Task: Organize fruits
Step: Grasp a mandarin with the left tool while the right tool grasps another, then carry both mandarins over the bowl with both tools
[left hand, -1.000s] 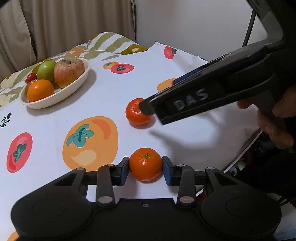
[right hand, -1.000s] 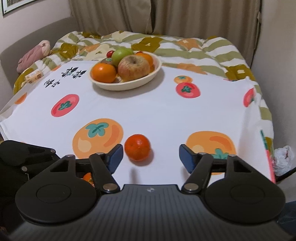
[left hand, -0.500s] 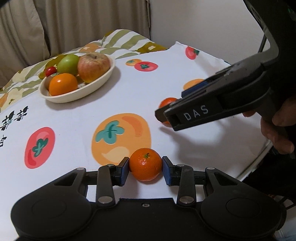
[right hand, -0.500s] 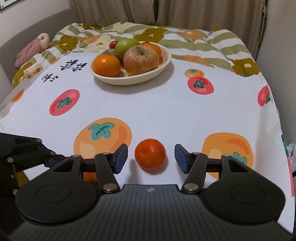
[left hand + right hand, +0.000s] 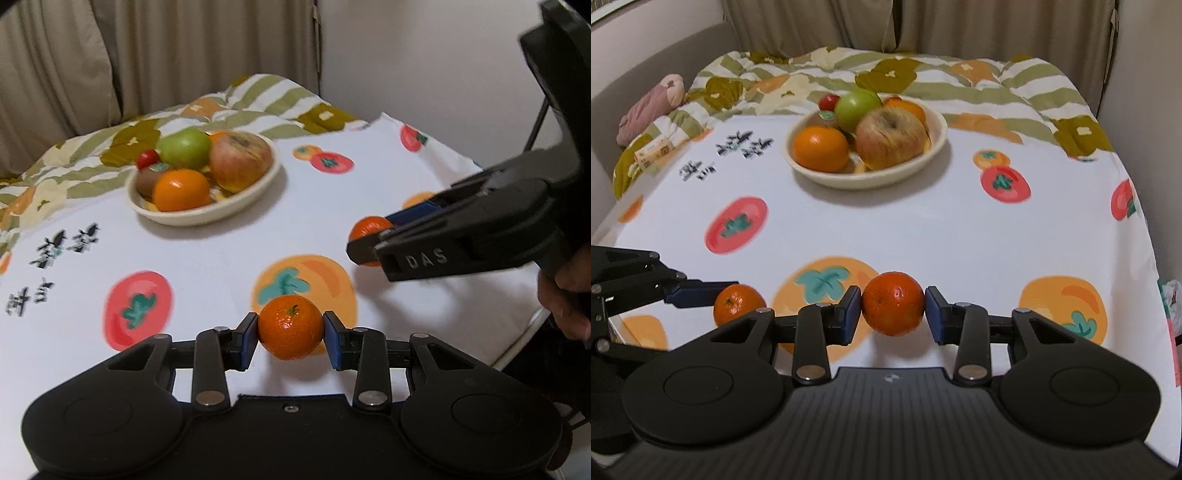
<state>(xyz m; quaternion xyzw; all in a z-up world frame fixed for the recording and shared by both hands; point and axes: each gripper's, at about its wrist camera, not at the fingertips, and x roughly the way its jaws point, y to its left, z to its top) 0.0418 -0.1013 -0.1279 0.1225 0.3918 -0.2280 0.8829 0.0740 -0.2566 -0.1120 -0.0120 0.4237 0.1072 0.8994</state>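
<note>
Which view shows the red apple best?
The right wrist view: the apple is large there, stem dimple facing the camera, in the bowl. The left wrist view shows only its blurred side.

Bowl point(image 5: 207, 218) and tablecloth print point(image 5: 138, 308) smeared by motion blur in both views. Far mandarin point(image 5: 369, 229) mostly hidden behind the right gripper point(image 5: 364, 240). Hand point(image 5: 565, 295) cut off at the right edge. Black characters point(image 5: 744, 144) on cloth too blurred to read.
</note>
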